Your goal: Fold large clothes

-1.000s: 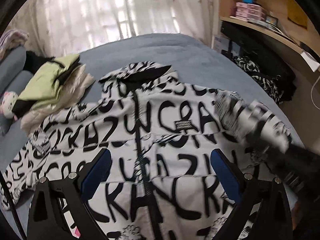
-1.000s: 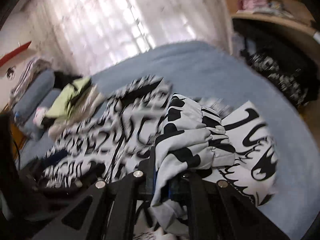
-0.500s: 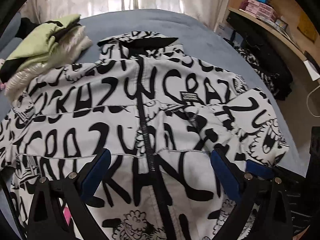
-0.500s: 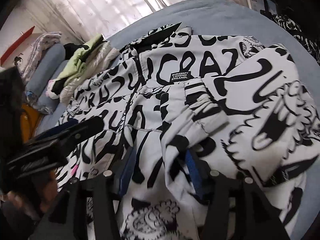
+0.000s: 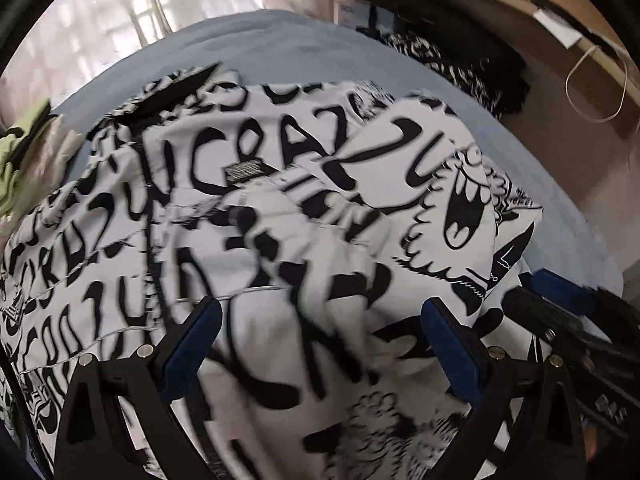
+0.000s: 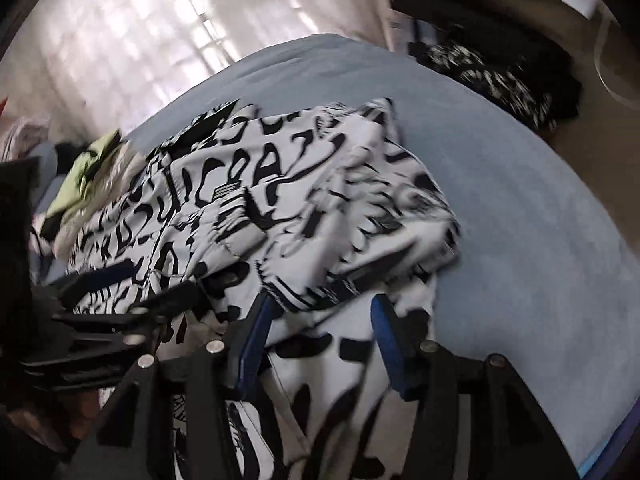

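Hovering with fingers spread wide and nothing between them, the left gripper [image 5: 316, 340] and right gripper [image 6: 320, 340] hang over the black-and-white jacket [image 5: 280, 220]. It lies on the blue bed [image 6: 500, 200], sleeve folded inward; green clothes [image 6: 88, 168] sit beyond.

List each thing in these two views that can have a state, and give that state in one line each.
jacket: zipped, lying front up on the bed, one sleeve folded across its chest.
left tool: open, holding nothing, above the jacket.
right tool: open, over the jacket's lower part.
bed: covered by a blue sheet.
green garment: bundled, beside the jacket's collar end.
curtain: drawn, backlit.
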Motion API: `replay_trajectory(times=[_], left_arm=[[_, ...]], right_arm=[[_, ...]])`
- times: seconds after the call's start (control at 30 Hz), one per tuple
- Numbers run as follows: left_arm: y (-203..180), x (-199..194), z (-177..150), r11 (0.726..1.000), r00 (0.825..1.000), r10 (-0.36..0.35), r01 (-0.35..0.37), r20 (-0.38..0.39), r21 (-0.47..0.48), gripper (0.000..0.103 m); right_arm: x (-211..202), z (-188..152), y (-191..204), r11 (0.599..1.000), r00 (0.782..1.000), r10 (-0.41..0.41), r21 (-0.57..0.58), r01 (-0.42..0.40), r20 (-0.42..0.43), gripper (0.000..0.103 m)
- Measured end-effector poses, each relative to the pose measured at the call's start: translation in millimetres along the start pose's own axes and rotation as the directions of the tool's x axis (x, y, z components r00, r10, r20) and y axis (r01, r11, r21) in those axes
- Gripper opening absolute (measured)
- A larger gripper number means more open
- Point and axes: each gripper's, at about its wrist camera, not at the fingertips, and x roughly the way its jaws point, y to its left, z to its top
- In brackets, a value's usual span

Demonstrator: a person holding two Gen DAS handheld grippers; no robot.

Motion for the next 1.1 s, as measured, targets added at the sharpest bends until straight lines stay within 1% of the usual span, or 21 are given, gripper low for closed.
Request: replay_trajectory(times=[0.2,0.23,0.27,0.3,0.33,0.4,0.43,0.5,0.6,0.67,0.7,0.77,0.8,0.83,0.87,0.9,0.93,0.97,1.0,1.03,1.1], left_arm=[[-17,25,5,0.999,0.998,0.036,-0.035,-0.053,0.025,0.099],[-18,28,7,0.998,0.997,0.058,-0.057,-0.057,0.034,0.098],[-19,31,8,0.996,0.995,0.080,-0.078,-0.057,0.042,0.095],[-19,35,11,0.993,0.992,0.108,-0.105,-0.061,0.053,0.076],[-15,39,12,0.992,0.990,0.120,-0.116,-0.074,0.058,0.037],[-6,44,16,0.990,0.984,0.136,-0.132,-0.111,0.043,0.023],[2,41,20,0.992,0.986,0.128,-0.128,-0.103,0.013,0.014],[13,30,25,0.990,0.988,0.139,-0.140,-0.065,-0.015,0.009],[32,-3,37,0.986,0.987,0.158,-0.155,0.036,-0.064,0.008],[45,-24,43,0.981,0.979,0.173,-0.162,0.105,-0.102,0.008],[57,-39,47,0.976,0.971,0.182,-0.160,0.155,-0.146,0.008],[82,-56,49,0.962,0.959,0.187,-0.134,0.215,-0.239,0.008],[100,-63,46,0.943,0.953,0.187,-0.105,0.239,-0.316,0.010],[111,-63,42,0.927,0.952,0.185,-0.087,0.242,-0.365,0.014],[127,-60,35,0.903,0.956,0.176,-0.061,0.236,-0.426,0.017],[140,-53,26,0.880,0.962,0.161,-0.039,0.220,-0.474,0.029],[155,-41,13,0.853,0.975,0.133,-0.021,0.178,-0.522,0.040],[166,-28,1,0.832,0.986,0.104,-0.012,0.134,-0.555,0.045],[177,-15,-13,0.808,0.994,0.068,-0.002,0.090,-0.589,0.047],[186,-6,-24,0.792,0.997,0.041,0.005,0.061,-0.610,0.047],[203,9,-42,0.770,1.000,-0.013,0.018,0.011,-0.638,0.047]], right_arm=[[-6,-14,-16,0.998,1.000,0.024,0.059,-0.024,0.000,0.052],[-4,-15,-14,0.998,1.000,0.028,0.060,-0.028,-0.002,0.052],[-4,-16,-15,0.998,0.999,0.032,0.060,-0.032,-0.004,0.052],[-4,-17,-14,0.998,0.999,0.034,0.060,-0.033,-0.006,0.052],[-4,-18,-14,0.998,0.999,0.037,0.057,-0.037,-0.008,0.052],[-5,-19,-12,0.998,0.999,0.042,0.051,-0.041,-0.008,0.052],[-5,-19,-11,0.998,0.999,0.043,0.047,-0.043,-0.007,0.052],[-7,-19,-9,0.998,0.999,0.051,0.037,-0.050,-0.003,0.052],[-11,-19,-7,0.997,0.998,0.066,0.027,-0.067,0.011,0.052],[-14,-19,-5,0.997,0.997,0.078,0.024,-0.078,0.022,0.052],[-16,-18,-3,0.996,0.996,0.082,0.022,-0.083,0.031,0.052],[-19,-16,-1,0.996,0.995,0.090,0.019,-0.091,0.044,0.052],[-19,-16,0,0.995,0.995,0.093,0.018,-0.094,0.045,0.052],[-19,-15,1,0.995,0.994,0.096,0.015,-0.097,0.046,0.052],[-19,-15,3,0.995,0.994,0.097,0.013,-0.098,0.044,0.052],[-18,-14,5,0.995,0.994,0.100,0.009,-0.100,0.042,0.052],[-17,-14,6,0.995,0.994,0.101,0.004,-0.102,0.038,0.052],[-16,-13,8,0.995,0.994,0.101,-0.004,-0.100,0.032,0.052],[-15,-12,10,0.995,0.995,0.099,-0.014,-0.099,0.026,0.052],[-14,-10,11,0.995,0.995,0.100,-0.025,-0.099,0.019,0.052],[-14,-6,15,0.994,0.995,0.101,-0.046,-0.100,0.006,0.052]])
